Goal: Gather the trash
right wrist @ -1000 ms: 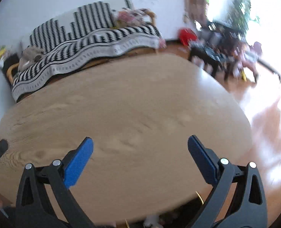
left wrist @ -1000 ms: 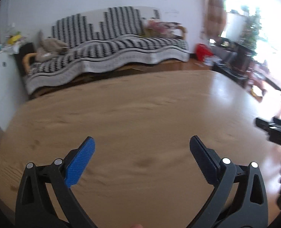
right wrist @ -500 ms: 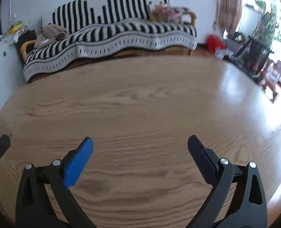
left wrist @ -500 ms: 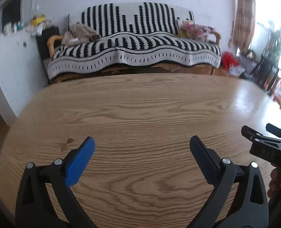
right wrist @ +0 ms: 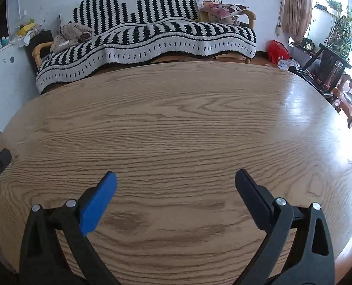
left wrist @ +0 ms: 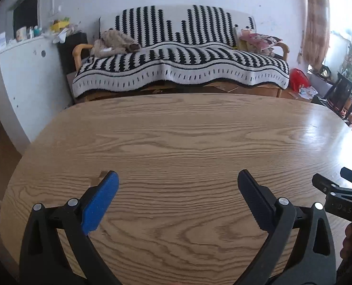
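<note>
Both tools hover over the near part of the oval wooden table. The left gripper has its jaws spread wide and holds nothing; the right gripper is likewise spread and empty. No trash shows on the tabletop in either view, and no bin is visible, so the collecting looks either finished here or not begun.

Oval wooden table, light oak veneer with pronounced dark grain running side to side. Small chip or stain at 8 o'clock in the left wrist view, just off the edge of the blue pad. Bright window glare on the glossy surface toward 2 o'clock. Rounded far edge bordering the floor at 12 o'clock.
</note>
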The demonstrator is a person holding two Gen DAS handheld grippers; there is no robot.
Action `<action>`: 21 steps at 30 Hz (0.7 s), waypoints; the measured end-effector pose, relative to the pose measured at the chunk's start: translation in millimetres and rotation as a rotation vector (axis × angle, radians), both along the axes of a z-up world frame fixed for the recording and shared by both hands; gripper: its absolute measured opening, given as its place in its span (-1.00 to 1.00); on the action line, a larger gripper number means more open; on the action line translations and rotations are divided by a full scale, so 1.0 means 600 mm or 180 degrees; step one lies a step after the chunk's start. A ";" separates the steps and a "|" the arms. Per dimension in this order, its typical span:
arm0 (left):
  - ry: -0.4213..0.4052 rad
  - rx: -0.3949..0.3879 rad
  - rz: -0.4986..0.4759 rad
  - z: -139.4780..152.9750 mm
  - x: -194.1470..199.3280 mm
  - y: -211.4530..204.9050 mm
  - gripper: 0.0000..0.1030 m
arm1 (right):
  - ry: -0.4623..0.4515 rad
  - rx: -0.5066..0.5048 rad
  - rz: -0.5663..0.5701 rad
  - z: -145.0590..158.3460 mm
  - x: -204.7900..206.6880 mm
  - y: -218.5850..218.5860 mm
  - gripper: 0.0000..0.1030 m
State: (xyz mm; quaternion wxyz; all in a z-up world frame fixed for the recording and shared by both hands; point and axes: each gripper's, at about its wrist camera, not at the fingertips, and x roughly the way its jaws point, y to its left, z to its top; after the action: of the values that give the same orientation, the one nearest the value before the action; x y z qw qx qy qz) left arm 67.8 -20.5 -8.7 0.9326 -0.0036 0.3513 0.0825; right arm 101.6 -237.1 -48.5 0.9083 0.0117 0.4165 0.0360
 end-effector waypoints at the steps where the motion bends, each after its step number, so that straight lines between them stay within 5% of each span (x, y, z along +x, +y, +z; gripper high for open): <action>1: 0.0010 -0.0016 -0.0023 0.000 0.001 -0.002 0.89 | 0.0002 0.0002 -0.0005 -0.001 -0.002 -0.003 0.86; 21: -0.0075 0.0134 -0.0122 0.000 0.004 -0.036 0.89 | 0.0090 0.0081 -0.0112 -0.005 -0.008 -0.029 0.86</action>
State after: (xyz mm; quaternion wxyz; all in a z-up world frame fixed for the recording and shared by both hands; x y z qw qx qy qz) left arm 70.0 -41.9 -8.5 0.9380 0.0218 0.3384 0.0718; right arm 96.9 -254.3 -51.4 0.9027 0.0311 0.4285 0.0251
